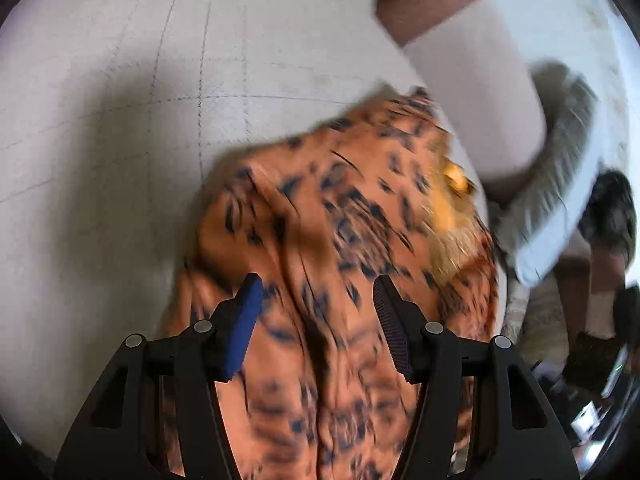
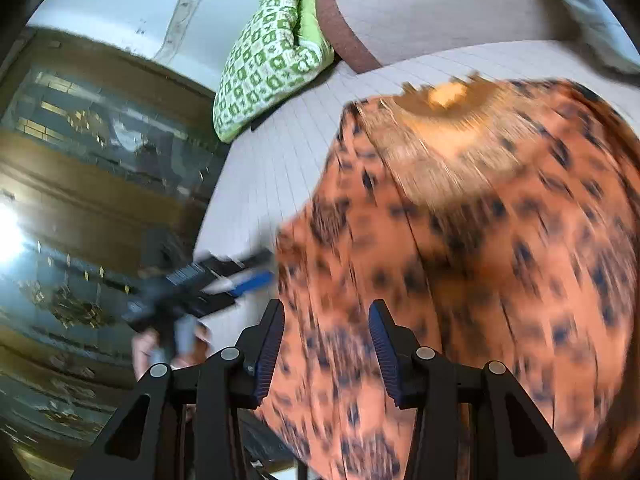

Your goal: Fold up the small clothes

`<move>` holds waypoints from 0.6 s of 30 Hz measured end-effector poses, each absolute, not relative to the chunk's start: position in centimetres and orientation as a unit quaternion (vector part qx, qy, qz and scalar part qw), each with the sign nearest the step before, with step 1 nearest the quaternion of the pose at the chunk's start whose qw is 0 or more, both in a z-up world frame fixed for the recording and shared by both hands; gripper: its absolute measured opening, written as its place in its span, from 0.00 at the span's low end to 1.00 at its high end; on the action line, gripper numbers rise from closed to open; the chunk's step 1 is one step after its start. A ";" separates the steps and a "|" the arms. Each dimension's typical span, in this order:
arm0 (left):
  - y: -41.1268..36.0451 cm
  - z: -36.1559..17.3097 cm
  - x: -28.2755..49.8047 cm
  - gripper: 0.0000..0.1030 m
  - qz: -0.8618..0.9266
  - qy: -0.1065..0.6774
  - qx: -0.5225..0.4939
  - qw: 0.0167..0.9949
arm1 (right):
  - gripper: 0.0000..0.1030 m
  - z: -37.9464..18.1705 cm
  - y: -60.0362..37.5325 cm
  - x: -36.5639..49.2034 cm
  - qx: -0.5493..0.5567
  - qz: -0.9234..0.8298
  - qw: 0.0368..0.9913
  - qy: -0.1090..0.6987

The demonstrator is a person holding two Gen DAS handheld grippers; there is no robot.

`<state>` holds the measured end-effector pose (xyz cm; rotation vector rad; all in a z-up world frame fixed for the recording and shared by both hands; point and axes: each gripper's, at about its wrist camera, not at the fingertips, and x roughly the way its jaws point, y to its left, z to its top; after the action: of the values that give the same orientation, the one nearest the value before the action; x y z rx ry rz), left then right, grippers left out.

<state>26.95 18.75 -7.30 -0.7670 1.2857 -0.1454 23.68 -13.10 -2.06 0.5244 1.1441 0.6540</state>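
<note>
With both the left gripper [image 1: 318, 312] and right gripper [image 2: 326, 338] spread wide over the blurred garment [image 1: 340, 220], neither holding it, a hasty closure may pinch several layers.

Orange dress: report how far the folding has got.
Done: nothing looks folded; the orange dress lies rumpled on the bed. In hand: both the left gripper and right gripper are over it, jaws open, gripping nothing. Left: flatten and fold.
</note>
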 end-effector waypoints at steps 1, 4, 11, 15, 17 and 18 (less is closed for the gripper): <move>18.8 -8.1 27.5 0.56 -0.068 0.584 -0.357 0.726 | 0.41 -2.3 -12.3 25.9 0.230 0.296 0.765 0.523; 19.3 -9.9 28.6 0.56 -0.070 0.599 -0.394 0.694 | 0.41 -3.8 -8.7 31.6 0.145 0.273 0.795 0.521; 21.4 -10.4 30.2 0.26 -0.053 0.576 -0.433 0.691 | 0.23 -10.3 -3.8 41.7 0.142 0.276 0.772 0.555; 21.8 -7.1 30.1 0.10 -0.049 0.540 -0.404 0.737 | 0.05 -10.6 -3.5 43.0 0.171 0.285 0.771 0.544; 22.6 -4.8 29.8 0.10 -0.056 0.489 -0.403 0.772 | 0.05 -8.2 -4.0 43.0 0.188 0.300 0.786 0.507; 23.1 -4.6 29.7 0.10 -0.052 0.477 -0.408 0.777 | 0.05 -7.5 -4.3 43.2 0.203 0.304 0.788 0.495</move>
<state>29.73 23.13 -4.58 -0.8824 1.0311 -0.1127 43.22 -4.32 -7.49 0.4372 1.0658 0.6556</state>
